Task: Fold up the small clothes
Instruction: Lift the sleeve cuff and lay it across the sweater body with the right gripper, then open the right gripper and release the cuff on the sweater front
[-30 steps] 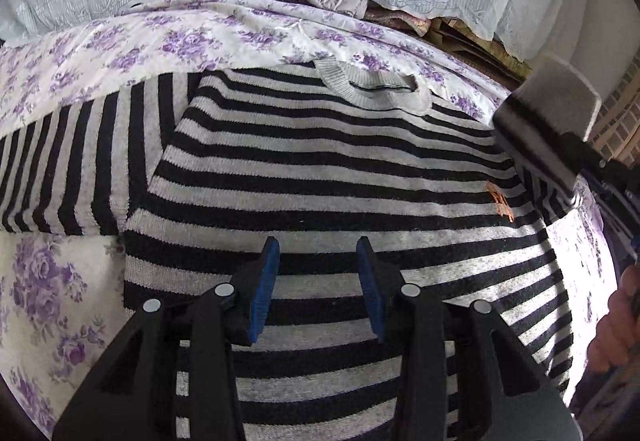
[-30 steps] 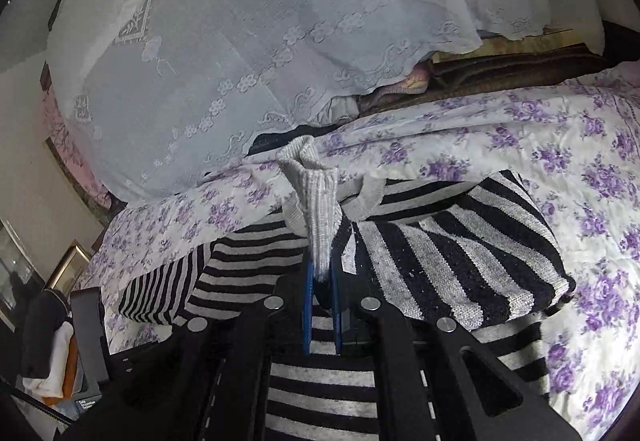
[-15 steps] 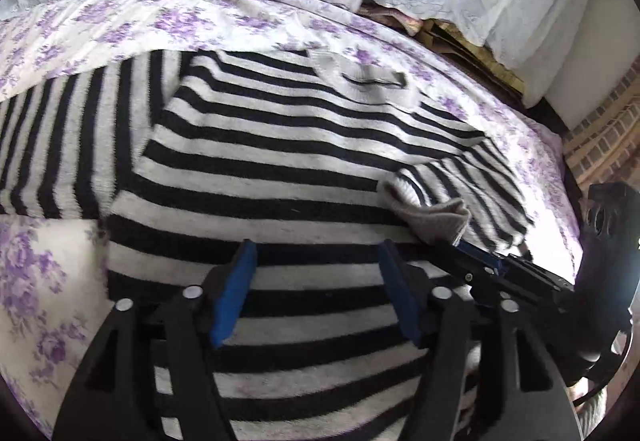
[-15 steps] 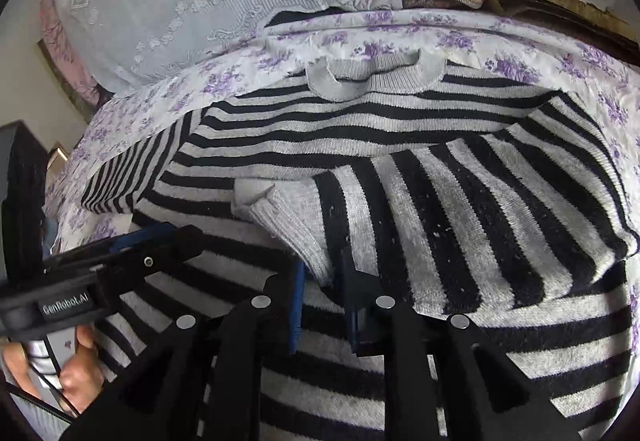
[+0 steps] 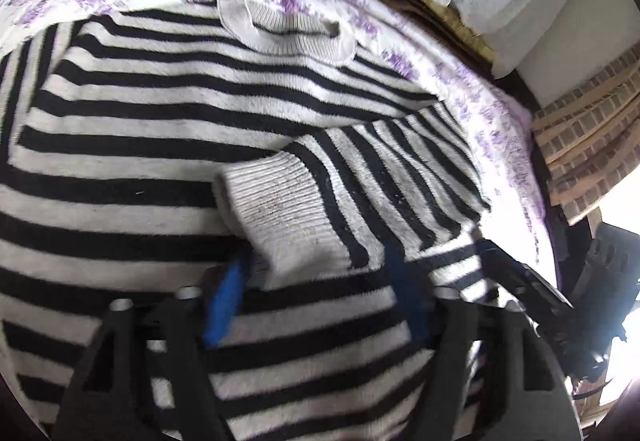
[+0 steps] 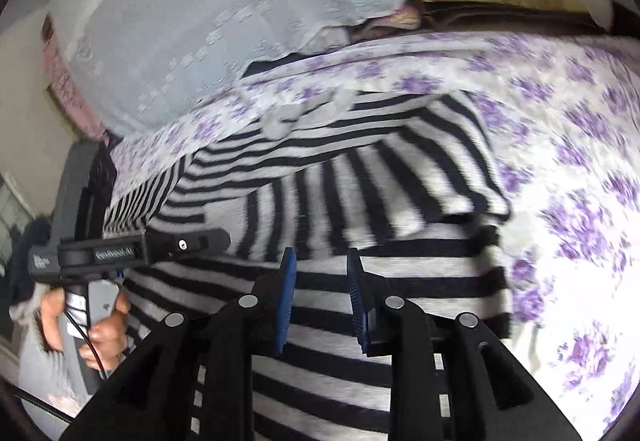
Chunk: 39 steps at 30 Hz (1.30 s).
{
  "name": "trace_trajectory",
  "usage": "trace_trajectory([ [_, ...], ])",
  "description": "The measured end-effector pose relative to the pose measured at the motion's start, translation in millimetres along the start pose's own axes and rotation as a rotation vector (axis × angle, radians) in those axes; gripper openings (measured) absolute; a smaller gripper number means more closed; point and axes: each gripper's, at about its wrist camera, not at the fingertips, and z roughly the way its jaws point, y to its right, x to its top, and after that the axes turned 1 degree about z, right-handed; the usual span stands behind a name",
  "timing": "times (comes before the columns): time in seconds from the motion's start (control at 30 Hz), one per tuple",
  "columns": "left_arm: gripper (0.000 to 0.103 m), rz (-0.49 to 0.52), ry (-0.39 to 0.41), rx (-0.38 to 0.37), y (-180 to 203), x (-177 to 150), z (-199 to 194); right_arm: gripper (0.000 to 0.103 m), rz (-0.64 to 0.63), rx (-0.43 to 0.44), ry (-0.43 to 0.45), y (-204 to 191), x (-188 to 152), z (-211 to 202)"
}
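Note:
A black-and-white striped sweater (image 5: 132, 145) lies flat on a floral bedspread (image 5: 492, 121), grey collar (image 5: 288, 33) at the far side. Its right sleeve (image 6: 360, 193) is folded across the body and ends in a grey ribbed cuff (image 5: 276, 209). My left gripper (image 5: 316, 265) hovers at that cuff with jaws closing; the cuff's near end lies between the blue pads, which do not press it. Back over the sweater's lower body, my right gripper (image 6: 322, 281) has jaws opening with nothing between them. The left gripper (image 6: 180, 243) also shows in the right wrist view, held by a hand (image 6: 100, 329).
A pale lace cloth (image 6: 240, 21) covers a pile behind the bed, with folded blankets (image 6: 500, 13) beside it. The other sleeve (image 6: 136, 193) lies spread out to the left. A brick-patterned surface (image 5: 580, 145) rises at the bed's right edge.
The right gripper laid the sleeve across the sweater's body, let the cuff go and drew back. The left gripper moved right to the cuff; its jaws widened, then narrowed a little.

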Motion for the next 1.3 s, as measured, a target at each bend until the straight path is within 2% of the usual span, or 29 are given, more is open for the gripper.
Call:
trace_trajectory([
  [0.1,0.021,-0.002,0.029,0.026,2,5,8,0.026,0.012,-0.047,0.024,14,-1,-4],
  [0.13,0.016,-0.001,0.034,0.025,2,8,7,0.026,0.017,-0.063,0.03,17,1,-5],
  [0.17,0.014,0.0,0.049,0.035,2,13,3,0.026,0.026,-0.074,0.037,21,4,-5],
  [0.3,0.014,0.106,0.23,0.221,20,49,-38,0.027,0.025,-0.116,0.103,26,37,-8],
  [0.33,0.014,0.136,0.254,0.258,24,55,-44,0.028,0.018,-0.124,0.106,23,46,-4],
  [0.43,0.015,0.162,0.235,0.341,17,62,-37,0.028,0.025,-0.142,0.074,22,63,23],
  [0.53,0.015,0.113,0.133,0.443,-19,48,4,0.028,0.029,-0.192,-0.015,24,62,64],
  [0.57,0.018,0.096,0.122,0.431,-32,40,16,0.025,0.029,-0.206,-0.054,28,58,79],
  [0.6,0.019,0.109,0.175,0.415,-35,33,13,0.025,0.022,-0.219,-0.072,31,53,89],
  [0.63,0.019,0.126,0.194,0.404,-35,30,11,0.024,-0.003,-0.229,-0.048,30,50,89],
  [0.8,0.019,0.114,0.205,0.407,-34,30,9,0.026,-0.094,-0.307,-0.038,16,47,91],
  [0.97,0.019,0.085,0.23,0.381,-27,27,-8,0.026,-0.092,-0.307,-0.033,17,47,89],
  [1.1,0.019,0.117,0.255,0.366,-8,29,-18,0.026,-0.089,-0.311,-0.022,11,46,87],
  [1.3,0.021,0.149,0.331,0.341,14,37,-38,0.026,-0.022,-0.243,0.058,15,66,57],
])
